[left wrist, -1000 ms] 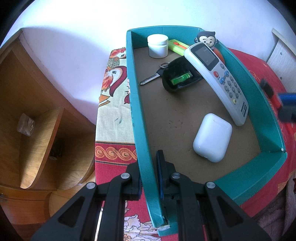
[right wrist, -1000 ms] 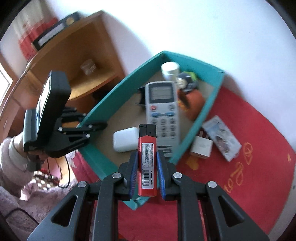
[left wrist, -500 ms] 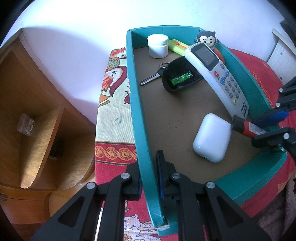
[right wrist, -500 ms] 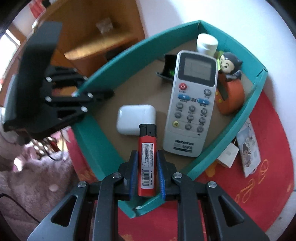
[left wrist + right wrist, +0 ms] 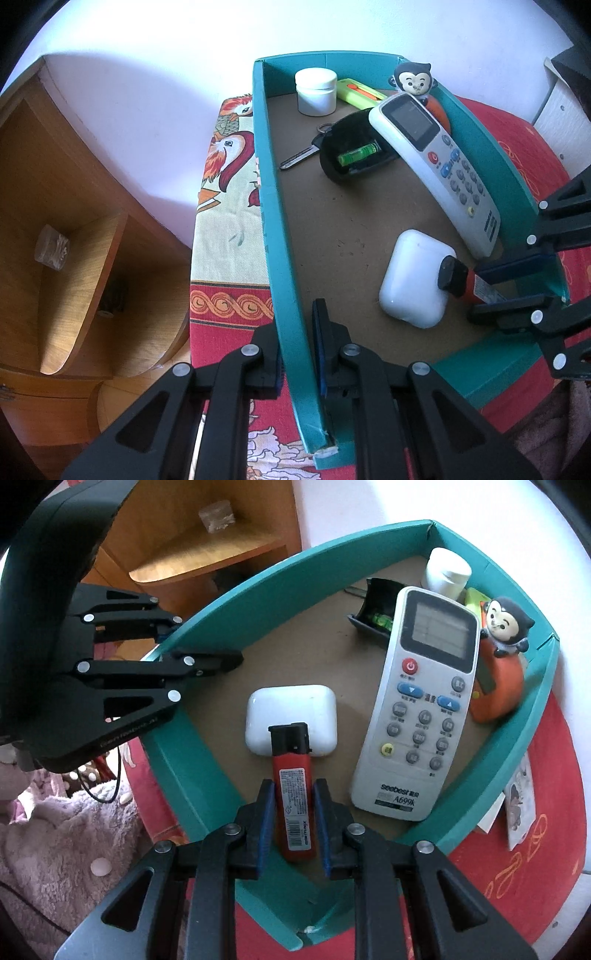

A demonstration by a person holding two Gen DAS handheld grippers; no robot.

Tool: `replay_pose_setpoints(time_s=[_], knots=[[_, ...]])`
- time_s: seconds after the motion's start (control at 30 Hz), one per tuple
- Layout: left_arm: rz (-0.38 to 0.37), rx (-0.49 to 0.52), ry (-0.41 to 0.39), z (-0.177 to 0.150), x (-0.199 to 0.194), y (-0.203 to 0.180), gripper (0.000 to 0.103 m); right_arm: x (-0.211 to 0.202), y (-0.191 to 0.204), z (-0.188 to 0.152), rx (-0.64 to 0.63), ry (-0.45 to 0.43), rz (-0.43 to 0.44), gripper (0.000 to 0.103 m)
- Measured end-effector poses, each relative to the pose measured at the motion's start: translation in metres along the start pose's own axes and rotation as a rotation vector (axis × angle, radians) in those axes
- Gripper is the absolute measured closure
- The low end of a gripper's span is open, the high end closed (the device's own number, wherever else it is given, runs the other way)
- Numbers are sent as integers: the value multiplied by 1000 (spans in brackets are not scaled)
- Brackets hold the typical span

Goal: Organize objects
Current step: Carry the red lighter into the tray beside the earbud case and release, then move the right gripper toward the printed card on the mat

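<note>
Left gripper [image 5: 297, 354] points steeply down at the bottom centre of its view, jaws clamped on the near wall of the teal box [image 5: 280, 258], one finger outside, one inside. Right gripper [image 5: 293, 812] also points steeply down, low centre of its view, reaching over the box's near corner.

Inside the box: a white case [image 5: 291, 718] at centre, a remote [image 5: 421, 709] to its right leaning toward the right wall, a monkey figure [image 5: 502, 657] behind the remote, a white jar [image 5: 445, 572] at the far corner, a black holder [image 5: 354, 151] with a green battery, and a key [image 5: 297, 158] beside it. A packet [image 5: 521, 805] lies outside on the red cloth [image 5: 546, 849], lower right.

The lighter [image 5: 293, 790] stands between the right jaws, held narrow by its red body, black cap forward. The cap overlaps the case's near edge; contact cannot be confirmed.
</note>
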State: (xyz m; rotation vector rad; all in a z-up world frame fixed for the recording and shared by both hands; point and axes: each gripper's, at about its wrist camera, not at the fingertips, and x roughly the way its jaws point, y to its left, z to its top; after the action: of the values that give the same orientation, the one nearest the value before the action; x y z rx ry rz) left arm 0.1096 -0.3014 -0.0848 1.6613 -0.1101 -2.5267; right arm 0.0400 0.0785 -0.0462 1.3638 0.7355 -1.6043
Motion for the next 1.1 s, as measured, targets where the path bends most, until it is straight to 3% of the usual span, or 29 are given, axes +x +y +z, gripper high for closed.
replay_pose_setpoints(time_s=[0.1,0.17,0.2,0.47,0.6,0.83,1.1], knots=[[1,1,0,0,0,0,93,-1,-6,-5,28,-29,15,78],[1,1,1,1,2,2,93,-6,-7,-8,43,-50,22,62],[1,1,1,0,2,2,93,-11,-9,-11,57,-68,31,59],[8,-3,3,1,2,0,93,-65,-34,-43,126,-201,14,58],[8,-4,3,0,0,2,93,-83,-53,-63,162,-210,-68,58],[9,-4,3,0,0,2,93,-72,-111,-75,188,-120,-306,58],[11,-2,6,0,-1,4,93,-33,-131,-57,104,-88,-401,58]])
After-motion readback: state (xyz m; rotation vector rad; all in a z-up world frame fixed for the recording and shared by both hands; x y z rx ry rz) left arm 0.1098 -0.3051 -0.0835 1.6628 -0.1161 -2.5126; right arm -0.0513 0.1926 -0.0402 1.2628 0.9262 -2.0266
